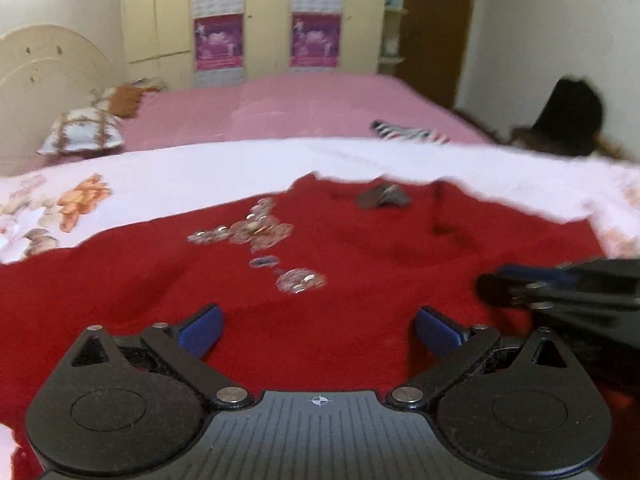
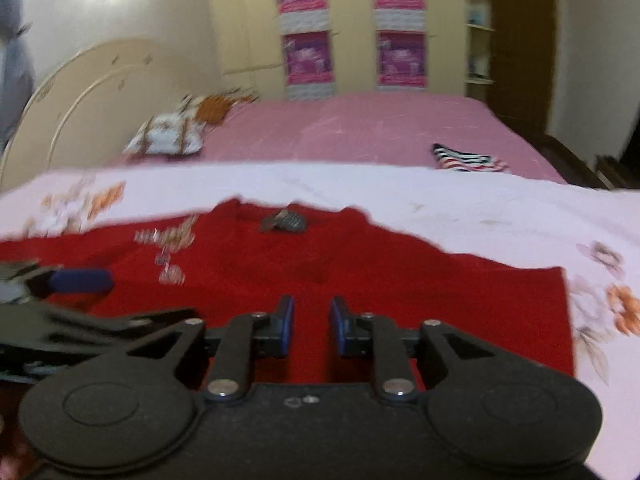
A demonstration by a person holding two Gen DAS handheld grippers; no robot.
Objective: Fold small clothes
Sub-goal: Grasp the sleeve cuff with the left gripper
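Left wrist view shows the red top (image 1: 360,280) spread flat, unfolded; left gripper (image 1: 318,332) gapes wide, right gripper (image 2: 311,326) nearly closed, both empty.

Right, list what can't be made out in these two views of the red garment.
- Red garment: near edge hidden under both gripper bodies, in both views.
- Sequin decoration: smeared by blur in the right wrist view.
- Striped cloth: too small and blurred to identify.
- Dark object: unidentifiable, blurred, left wrist view.
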